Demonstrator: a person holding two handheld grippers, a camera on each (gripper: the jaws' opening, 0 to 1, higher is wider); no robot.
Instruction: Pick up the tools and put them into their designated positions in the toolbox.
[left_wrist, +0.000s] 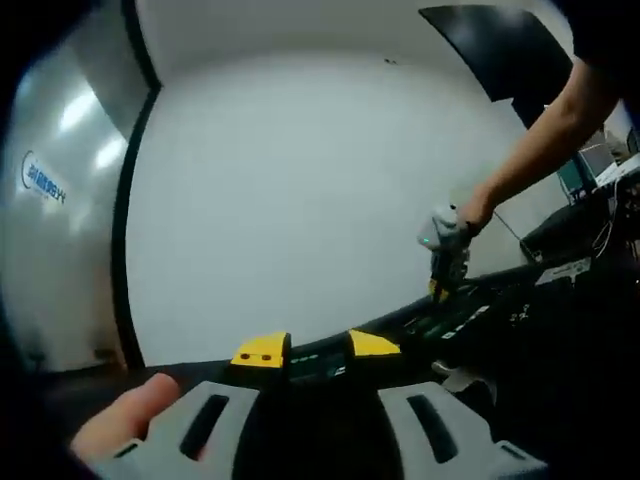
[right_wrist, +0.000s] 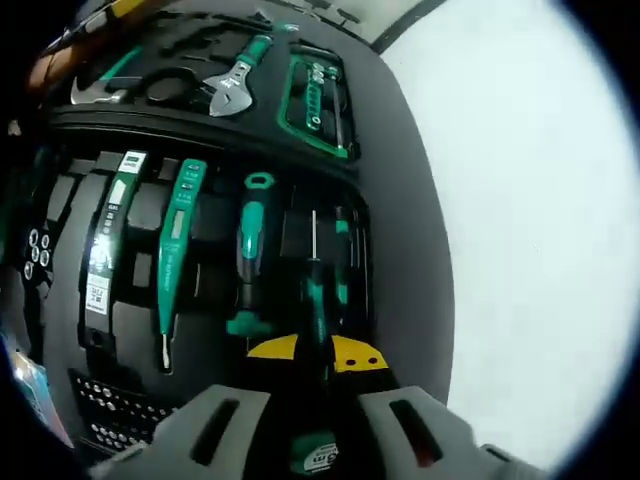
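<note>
The right gripper (right_wrist: 313, 352) was clamped on a slim green-handled screwdriver (right_wrist: 316, 300), holding it over a slot at the right side of the black foam-lined toolbox (right_wrist: 400, 200). The left gripper (left_wrist: 318, 347), its yellow-tipped jaws somewhat apart and holding nothing, hung over the white table (left_wrist: 300, 200) near the toolbox's edge.

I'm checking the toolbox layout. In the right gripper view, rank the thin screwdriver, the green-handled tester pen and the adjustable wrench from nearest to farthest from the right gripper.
1. Thin green-and-black screwdriver: between the yellow-tipped jaws of the right gripper, over its slot.
2. Green-handled tester pen: left of the gripper, in the lower tray.
3. Silver adjustable wrench with green handle: farthest, in the upper tray of the black toolbox.
</note>
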